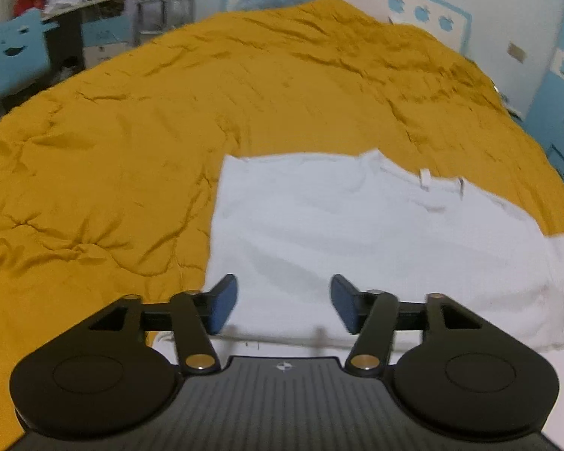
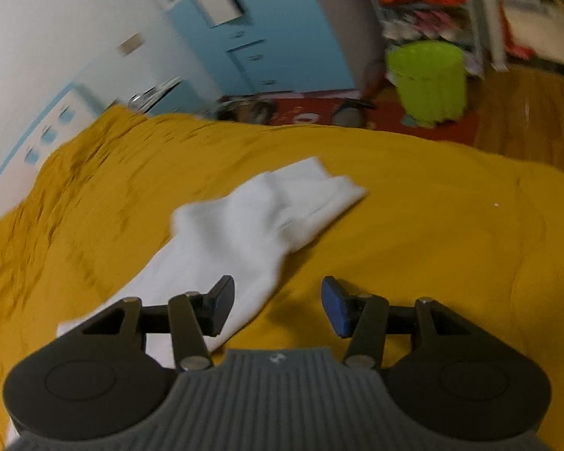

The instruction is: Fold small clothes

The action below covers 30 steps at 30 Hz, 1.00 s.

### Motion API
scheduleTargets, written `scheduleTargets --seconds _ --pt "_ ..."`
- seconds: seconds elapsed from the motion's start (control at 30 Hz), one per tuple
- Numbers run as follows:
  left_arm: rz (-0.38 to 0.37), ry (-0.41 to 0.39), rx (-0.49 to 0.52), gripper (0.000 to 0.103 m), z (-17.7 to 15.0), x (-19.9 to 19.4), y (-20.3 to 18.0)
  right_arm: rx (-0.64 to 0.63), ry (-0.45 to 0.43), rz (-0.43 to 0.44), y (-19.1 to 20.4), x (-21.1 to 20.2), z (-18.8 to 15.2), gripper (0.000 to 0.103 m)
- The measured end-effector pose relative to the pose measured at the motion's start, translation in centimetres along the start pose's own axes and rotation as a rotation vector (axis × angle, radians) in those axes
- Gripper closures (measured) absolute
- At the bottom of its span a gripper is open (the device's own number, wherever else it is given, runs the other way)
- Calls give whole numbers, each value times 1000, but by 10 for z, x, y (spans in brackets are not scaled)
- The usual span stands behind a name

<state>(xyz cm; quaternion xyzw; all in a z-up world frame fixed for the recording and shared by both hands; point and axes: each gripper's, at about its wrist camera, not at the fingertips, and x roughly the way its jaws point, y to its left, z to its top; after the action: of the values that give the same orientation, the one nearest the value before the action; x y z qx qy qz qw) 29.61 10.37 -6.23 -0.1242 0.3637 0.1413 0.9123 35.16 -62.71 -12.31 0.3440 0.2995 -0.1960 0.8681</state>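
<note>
A white small shirt lies flat on the mustard-yellow bedspread, its neckline with two small loops toward the far side. My left gripper is open and empty, its blue pads hovering over the shirt's near edge. In the right wrist view the shirt shows with one sleeve sticking out to the right. My right gripper is open and empty, just above the shirt's right edge and the bedspread.
A white and blue headboard wall bounds the far side of the bed. A blue chair and cluttered desk stand at the left. A green bin and shelves stand on the wooden floor beyond the bed's edge.
</note>
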Motion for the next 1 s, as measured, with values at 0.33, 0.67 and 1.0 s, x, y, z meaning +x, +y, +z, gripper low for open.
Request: scheduleTargets --seconds 0.33,0.67,1.0 --pt "-21 -4 -44 12 2 4 -3 263 -6 84 -39 49 36 84" --pt "-5 70 -52 31 5 -1 14 -154 -126 162 95 -33 32 103" --pt "-74 -45 -33 31 24 -38 33 -533 -190 524 332 -169 -20 103"
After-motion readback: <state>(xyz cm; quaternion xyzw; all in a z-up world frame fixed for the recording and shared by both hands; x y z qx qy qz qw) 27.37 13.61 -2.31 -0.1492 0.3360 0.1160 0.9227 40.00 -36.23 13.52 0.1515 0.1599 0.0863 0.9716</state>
